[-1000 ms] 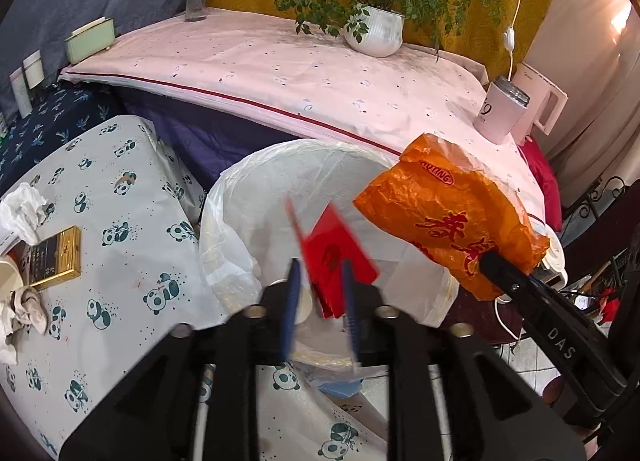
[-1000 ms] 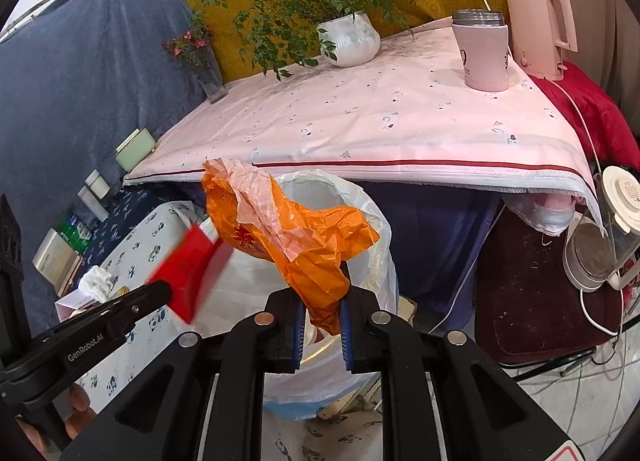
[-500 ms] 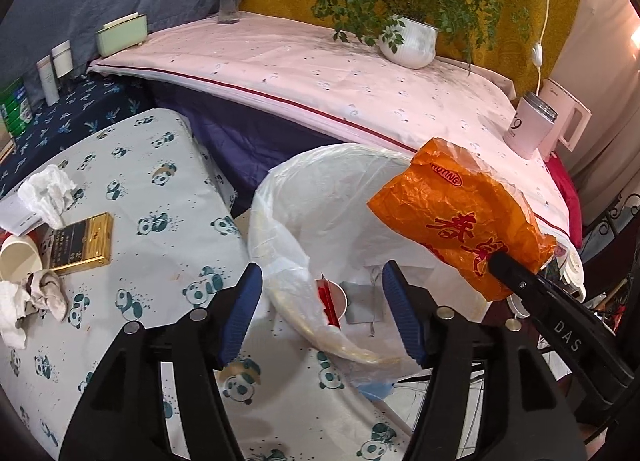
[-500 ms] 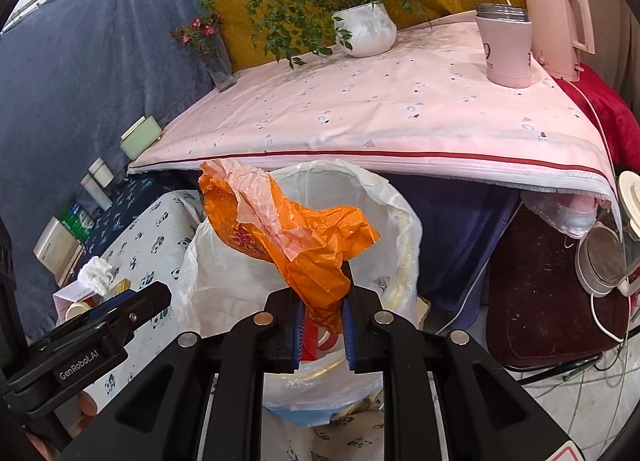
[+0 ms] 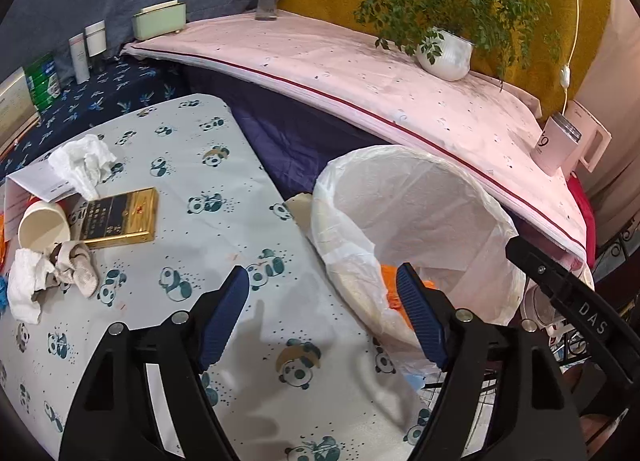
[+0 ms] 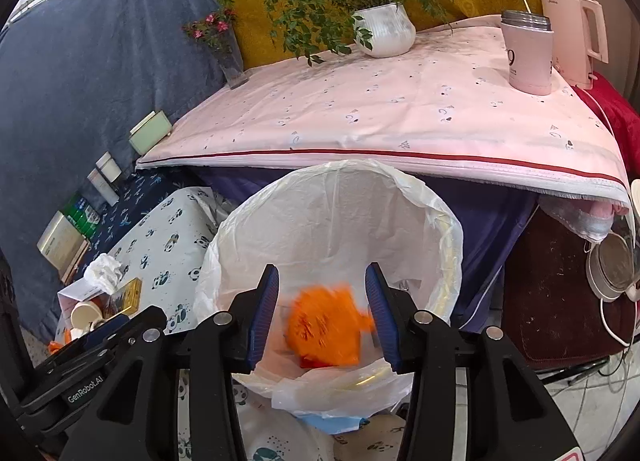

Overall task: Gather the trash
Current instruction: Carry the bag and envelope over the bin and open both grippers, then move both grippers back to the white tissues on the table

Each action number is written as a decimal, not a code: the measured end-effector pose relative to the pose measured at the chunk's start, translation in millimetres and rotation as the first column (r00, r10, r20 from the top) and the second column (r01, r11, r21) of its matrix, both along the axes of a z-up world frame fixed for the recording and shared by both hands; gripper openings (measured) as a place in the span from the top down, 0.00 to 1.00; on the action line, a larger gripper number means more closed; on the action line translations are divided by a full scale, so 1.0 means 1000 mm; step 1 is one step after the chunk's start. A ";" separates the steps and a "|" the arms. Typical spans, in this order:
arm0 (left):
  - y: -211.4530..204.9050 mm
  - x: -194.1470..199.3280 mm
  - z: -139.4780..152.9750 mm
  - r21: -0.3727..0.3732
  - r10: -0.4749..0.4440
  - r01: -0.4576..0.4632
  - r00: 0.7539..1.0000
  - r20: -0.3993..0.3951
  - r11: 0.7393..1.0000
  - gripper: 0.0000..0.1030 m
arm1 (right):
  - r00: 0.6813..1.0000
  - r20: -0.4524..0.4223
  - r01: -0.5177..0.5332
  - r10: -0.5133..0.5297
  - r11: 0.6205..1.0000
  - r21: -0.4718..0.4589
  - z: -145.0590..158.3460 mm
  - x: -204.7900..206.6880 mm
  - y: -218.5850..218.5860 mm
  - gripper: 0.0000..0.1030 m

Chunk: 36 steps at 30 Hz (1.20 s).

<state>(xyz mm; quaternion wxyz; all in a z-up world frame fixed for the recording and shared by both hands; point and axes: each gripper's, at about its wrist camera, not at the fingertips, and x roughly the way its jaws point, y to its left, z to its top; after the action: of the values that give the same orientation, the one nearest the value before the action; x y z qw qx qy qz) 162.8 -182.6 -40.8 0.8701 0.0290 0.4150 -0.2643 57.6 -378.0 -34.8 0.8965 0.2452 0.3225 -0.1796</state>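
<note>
Dropping blurred between the right gripper's [image 6: 322, 311] wide-open, empty jaws, the crumpled orange plastic bag [image 6: 326, 327] sits inside the white-lined bin [image 6: 448, 237]; the left gripper [image 5: 322, 315] (also open, empty) could snag the liner.

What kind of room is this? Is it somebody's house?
Probably a lived-in home: a potted plant and electric kettle sit on a cloth-covered table, with a lined trash bin beside it.

mustard-yellow backdrop [image 6: 248, 1] behind, blue-grey drape [image 6: 80, 81] on the left w/ daylight at its top edge. long bench under a pink cloth [image 6: 400, 113] w/ red stripe, purple skirt [image 5: 288, 133] below. low table in panda-print cloth [image 5: 208, 189] up front. tiled floor [image 6: 600, 401] btm right.
</note>
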 end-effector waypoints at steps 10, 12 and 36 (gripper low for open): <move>0.033 -0.004 0.007 -0.020 0.053 -0.053 0.999 0.008 0.998 0.30 | 0.998 0.006 -0.059 0.059 0.998 -0.030 0.014 0.005 0.033 0.53; 0.042 -0.005 0.009 -0.023 0.068 -0.067 0.998 0.012 0.997 0.30 | 0.997 0.008 -0.076 0.076 0.996 -0.038 0.018 0.007 0.042 0.52; 0.191 -0.008 0.011 -0.047 0.331 -0.330 0.944 0.013 0.943 0.28 | 0.949 -0.008 -0.315 0.316 0.944 -0.094 0.039 0.034 0.168 0.52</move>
<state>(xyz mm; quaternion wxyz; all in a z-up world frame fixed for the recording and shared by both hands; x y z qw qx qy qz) 154.7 8.5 -30.2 0.9068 -0.0573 0.3989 -0.1234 91.4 -210.1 4.0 0.9252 0.1486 0.3458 -0.0478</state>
